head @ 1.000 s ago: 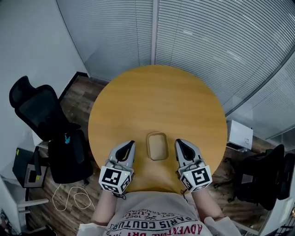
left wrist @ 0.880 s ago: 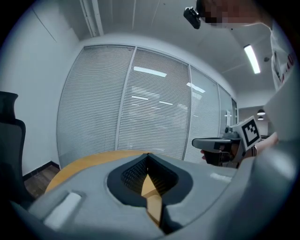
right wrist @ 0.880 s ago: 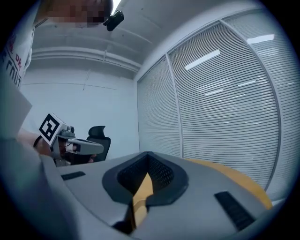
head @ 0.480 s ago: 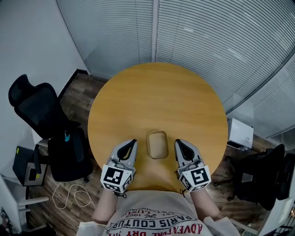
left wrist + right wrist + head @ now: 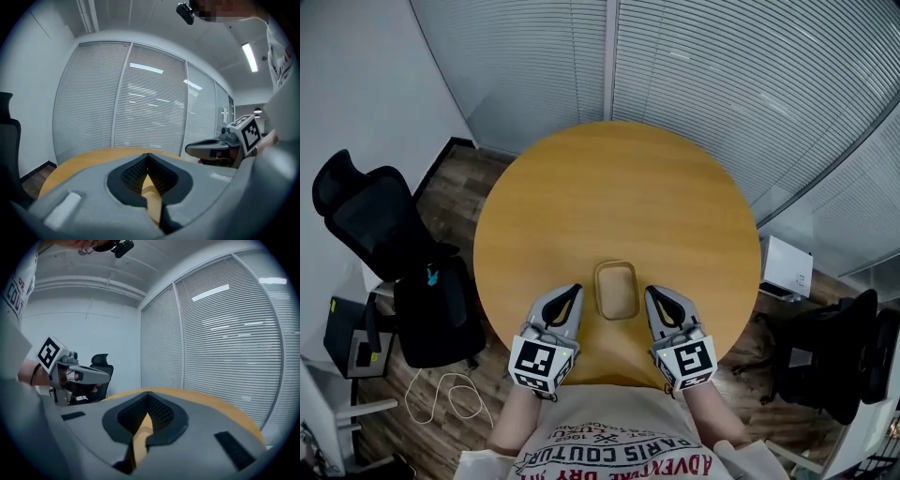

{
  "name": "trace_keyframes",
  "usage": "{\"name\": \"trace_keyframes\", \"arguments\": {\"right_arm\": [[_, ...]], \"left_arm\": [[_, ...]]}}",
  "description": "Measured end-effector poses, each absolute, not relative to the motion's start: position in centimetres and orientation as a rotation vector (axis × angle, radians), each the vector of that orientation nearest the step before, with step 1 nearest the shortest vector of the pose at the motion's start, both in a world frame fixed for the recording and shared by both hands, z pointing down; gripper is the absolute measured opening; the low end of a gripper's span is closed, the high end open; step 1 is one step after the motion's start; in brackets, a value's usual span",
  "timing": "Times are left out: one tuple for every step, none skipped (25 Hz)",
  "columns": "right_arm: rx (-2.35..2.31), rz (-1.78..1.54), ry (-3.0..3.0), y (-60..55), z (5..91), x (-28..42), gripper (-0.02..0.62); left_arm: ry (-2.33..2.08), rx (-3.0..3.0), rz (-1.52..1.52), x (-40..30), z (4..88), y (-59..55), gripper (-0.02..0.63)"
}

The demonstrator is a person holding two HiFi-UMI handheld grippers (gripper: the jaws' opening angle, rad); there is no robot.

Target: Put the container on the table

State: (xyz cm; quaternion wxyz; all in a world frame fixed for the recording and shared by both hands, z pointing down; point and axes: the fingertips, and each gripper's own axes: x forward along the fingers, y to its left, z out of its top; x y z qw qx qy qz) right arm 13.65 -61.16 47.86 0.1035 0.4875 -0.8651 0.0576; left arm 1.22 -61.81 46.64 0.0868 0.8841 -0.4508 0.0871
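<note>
Your white T-shirt (image 5: 614,448), red and black lettering across it, your left gripper (image 5: 571,292) and right gripper (image 5: 652,294) in grey moulded shells, black ribbed inner pads (image 5: 133,173), a black-and-white marker cube (image 5: 539,364) on each.

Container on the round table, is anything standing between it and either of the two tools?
Nothing visible does. The container sits on the round table, with the left tool at one side and the right tool at the other. Only tabletop shows in each gap. Both tools are shut and hold nothing.

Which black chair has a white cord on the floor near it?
The left chair: the cord loops on the floor beside it. None shows by the right chair.
</note>
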Motion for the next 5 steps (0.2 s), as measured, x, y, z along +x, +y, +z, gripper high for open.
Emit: {"name": "trace_keyframes", "arguments": {"right_arm": [[1.432, 0.169, -2.549, -61.04, 47.95, 13.68, 0.006], [1.429, 0.169, -2.547, -60.95, 48.0, 13.76, 0.006], [1.429, 0.17, -2.545, -60.91, 48.03, 13.85, 0.006], [1.432, 0.172, -2.543, -60.89, 48.04, 13.95, 0.006], [1.436, 0.174, -2.541, -60.89, 48.06, 14.05, 0.006]], "left_arm": [[-1.34, 2.634, 0.259, 1.45, 46.65, -61.7, 0.006], [-1.337, 2.634, 0.261, 1.68, 46.68, -61.62, 0.006], [-1.334, 2.633, 0.264, 1.87, 46.71, -61.56, 0.006], [-1.331, 2.632, 0.267, 2.04, 46.75, -61.53, 0.006], [-1.329, 2.632, 0.271, 2.2, 46.79, -61.5, 0.006]]}}
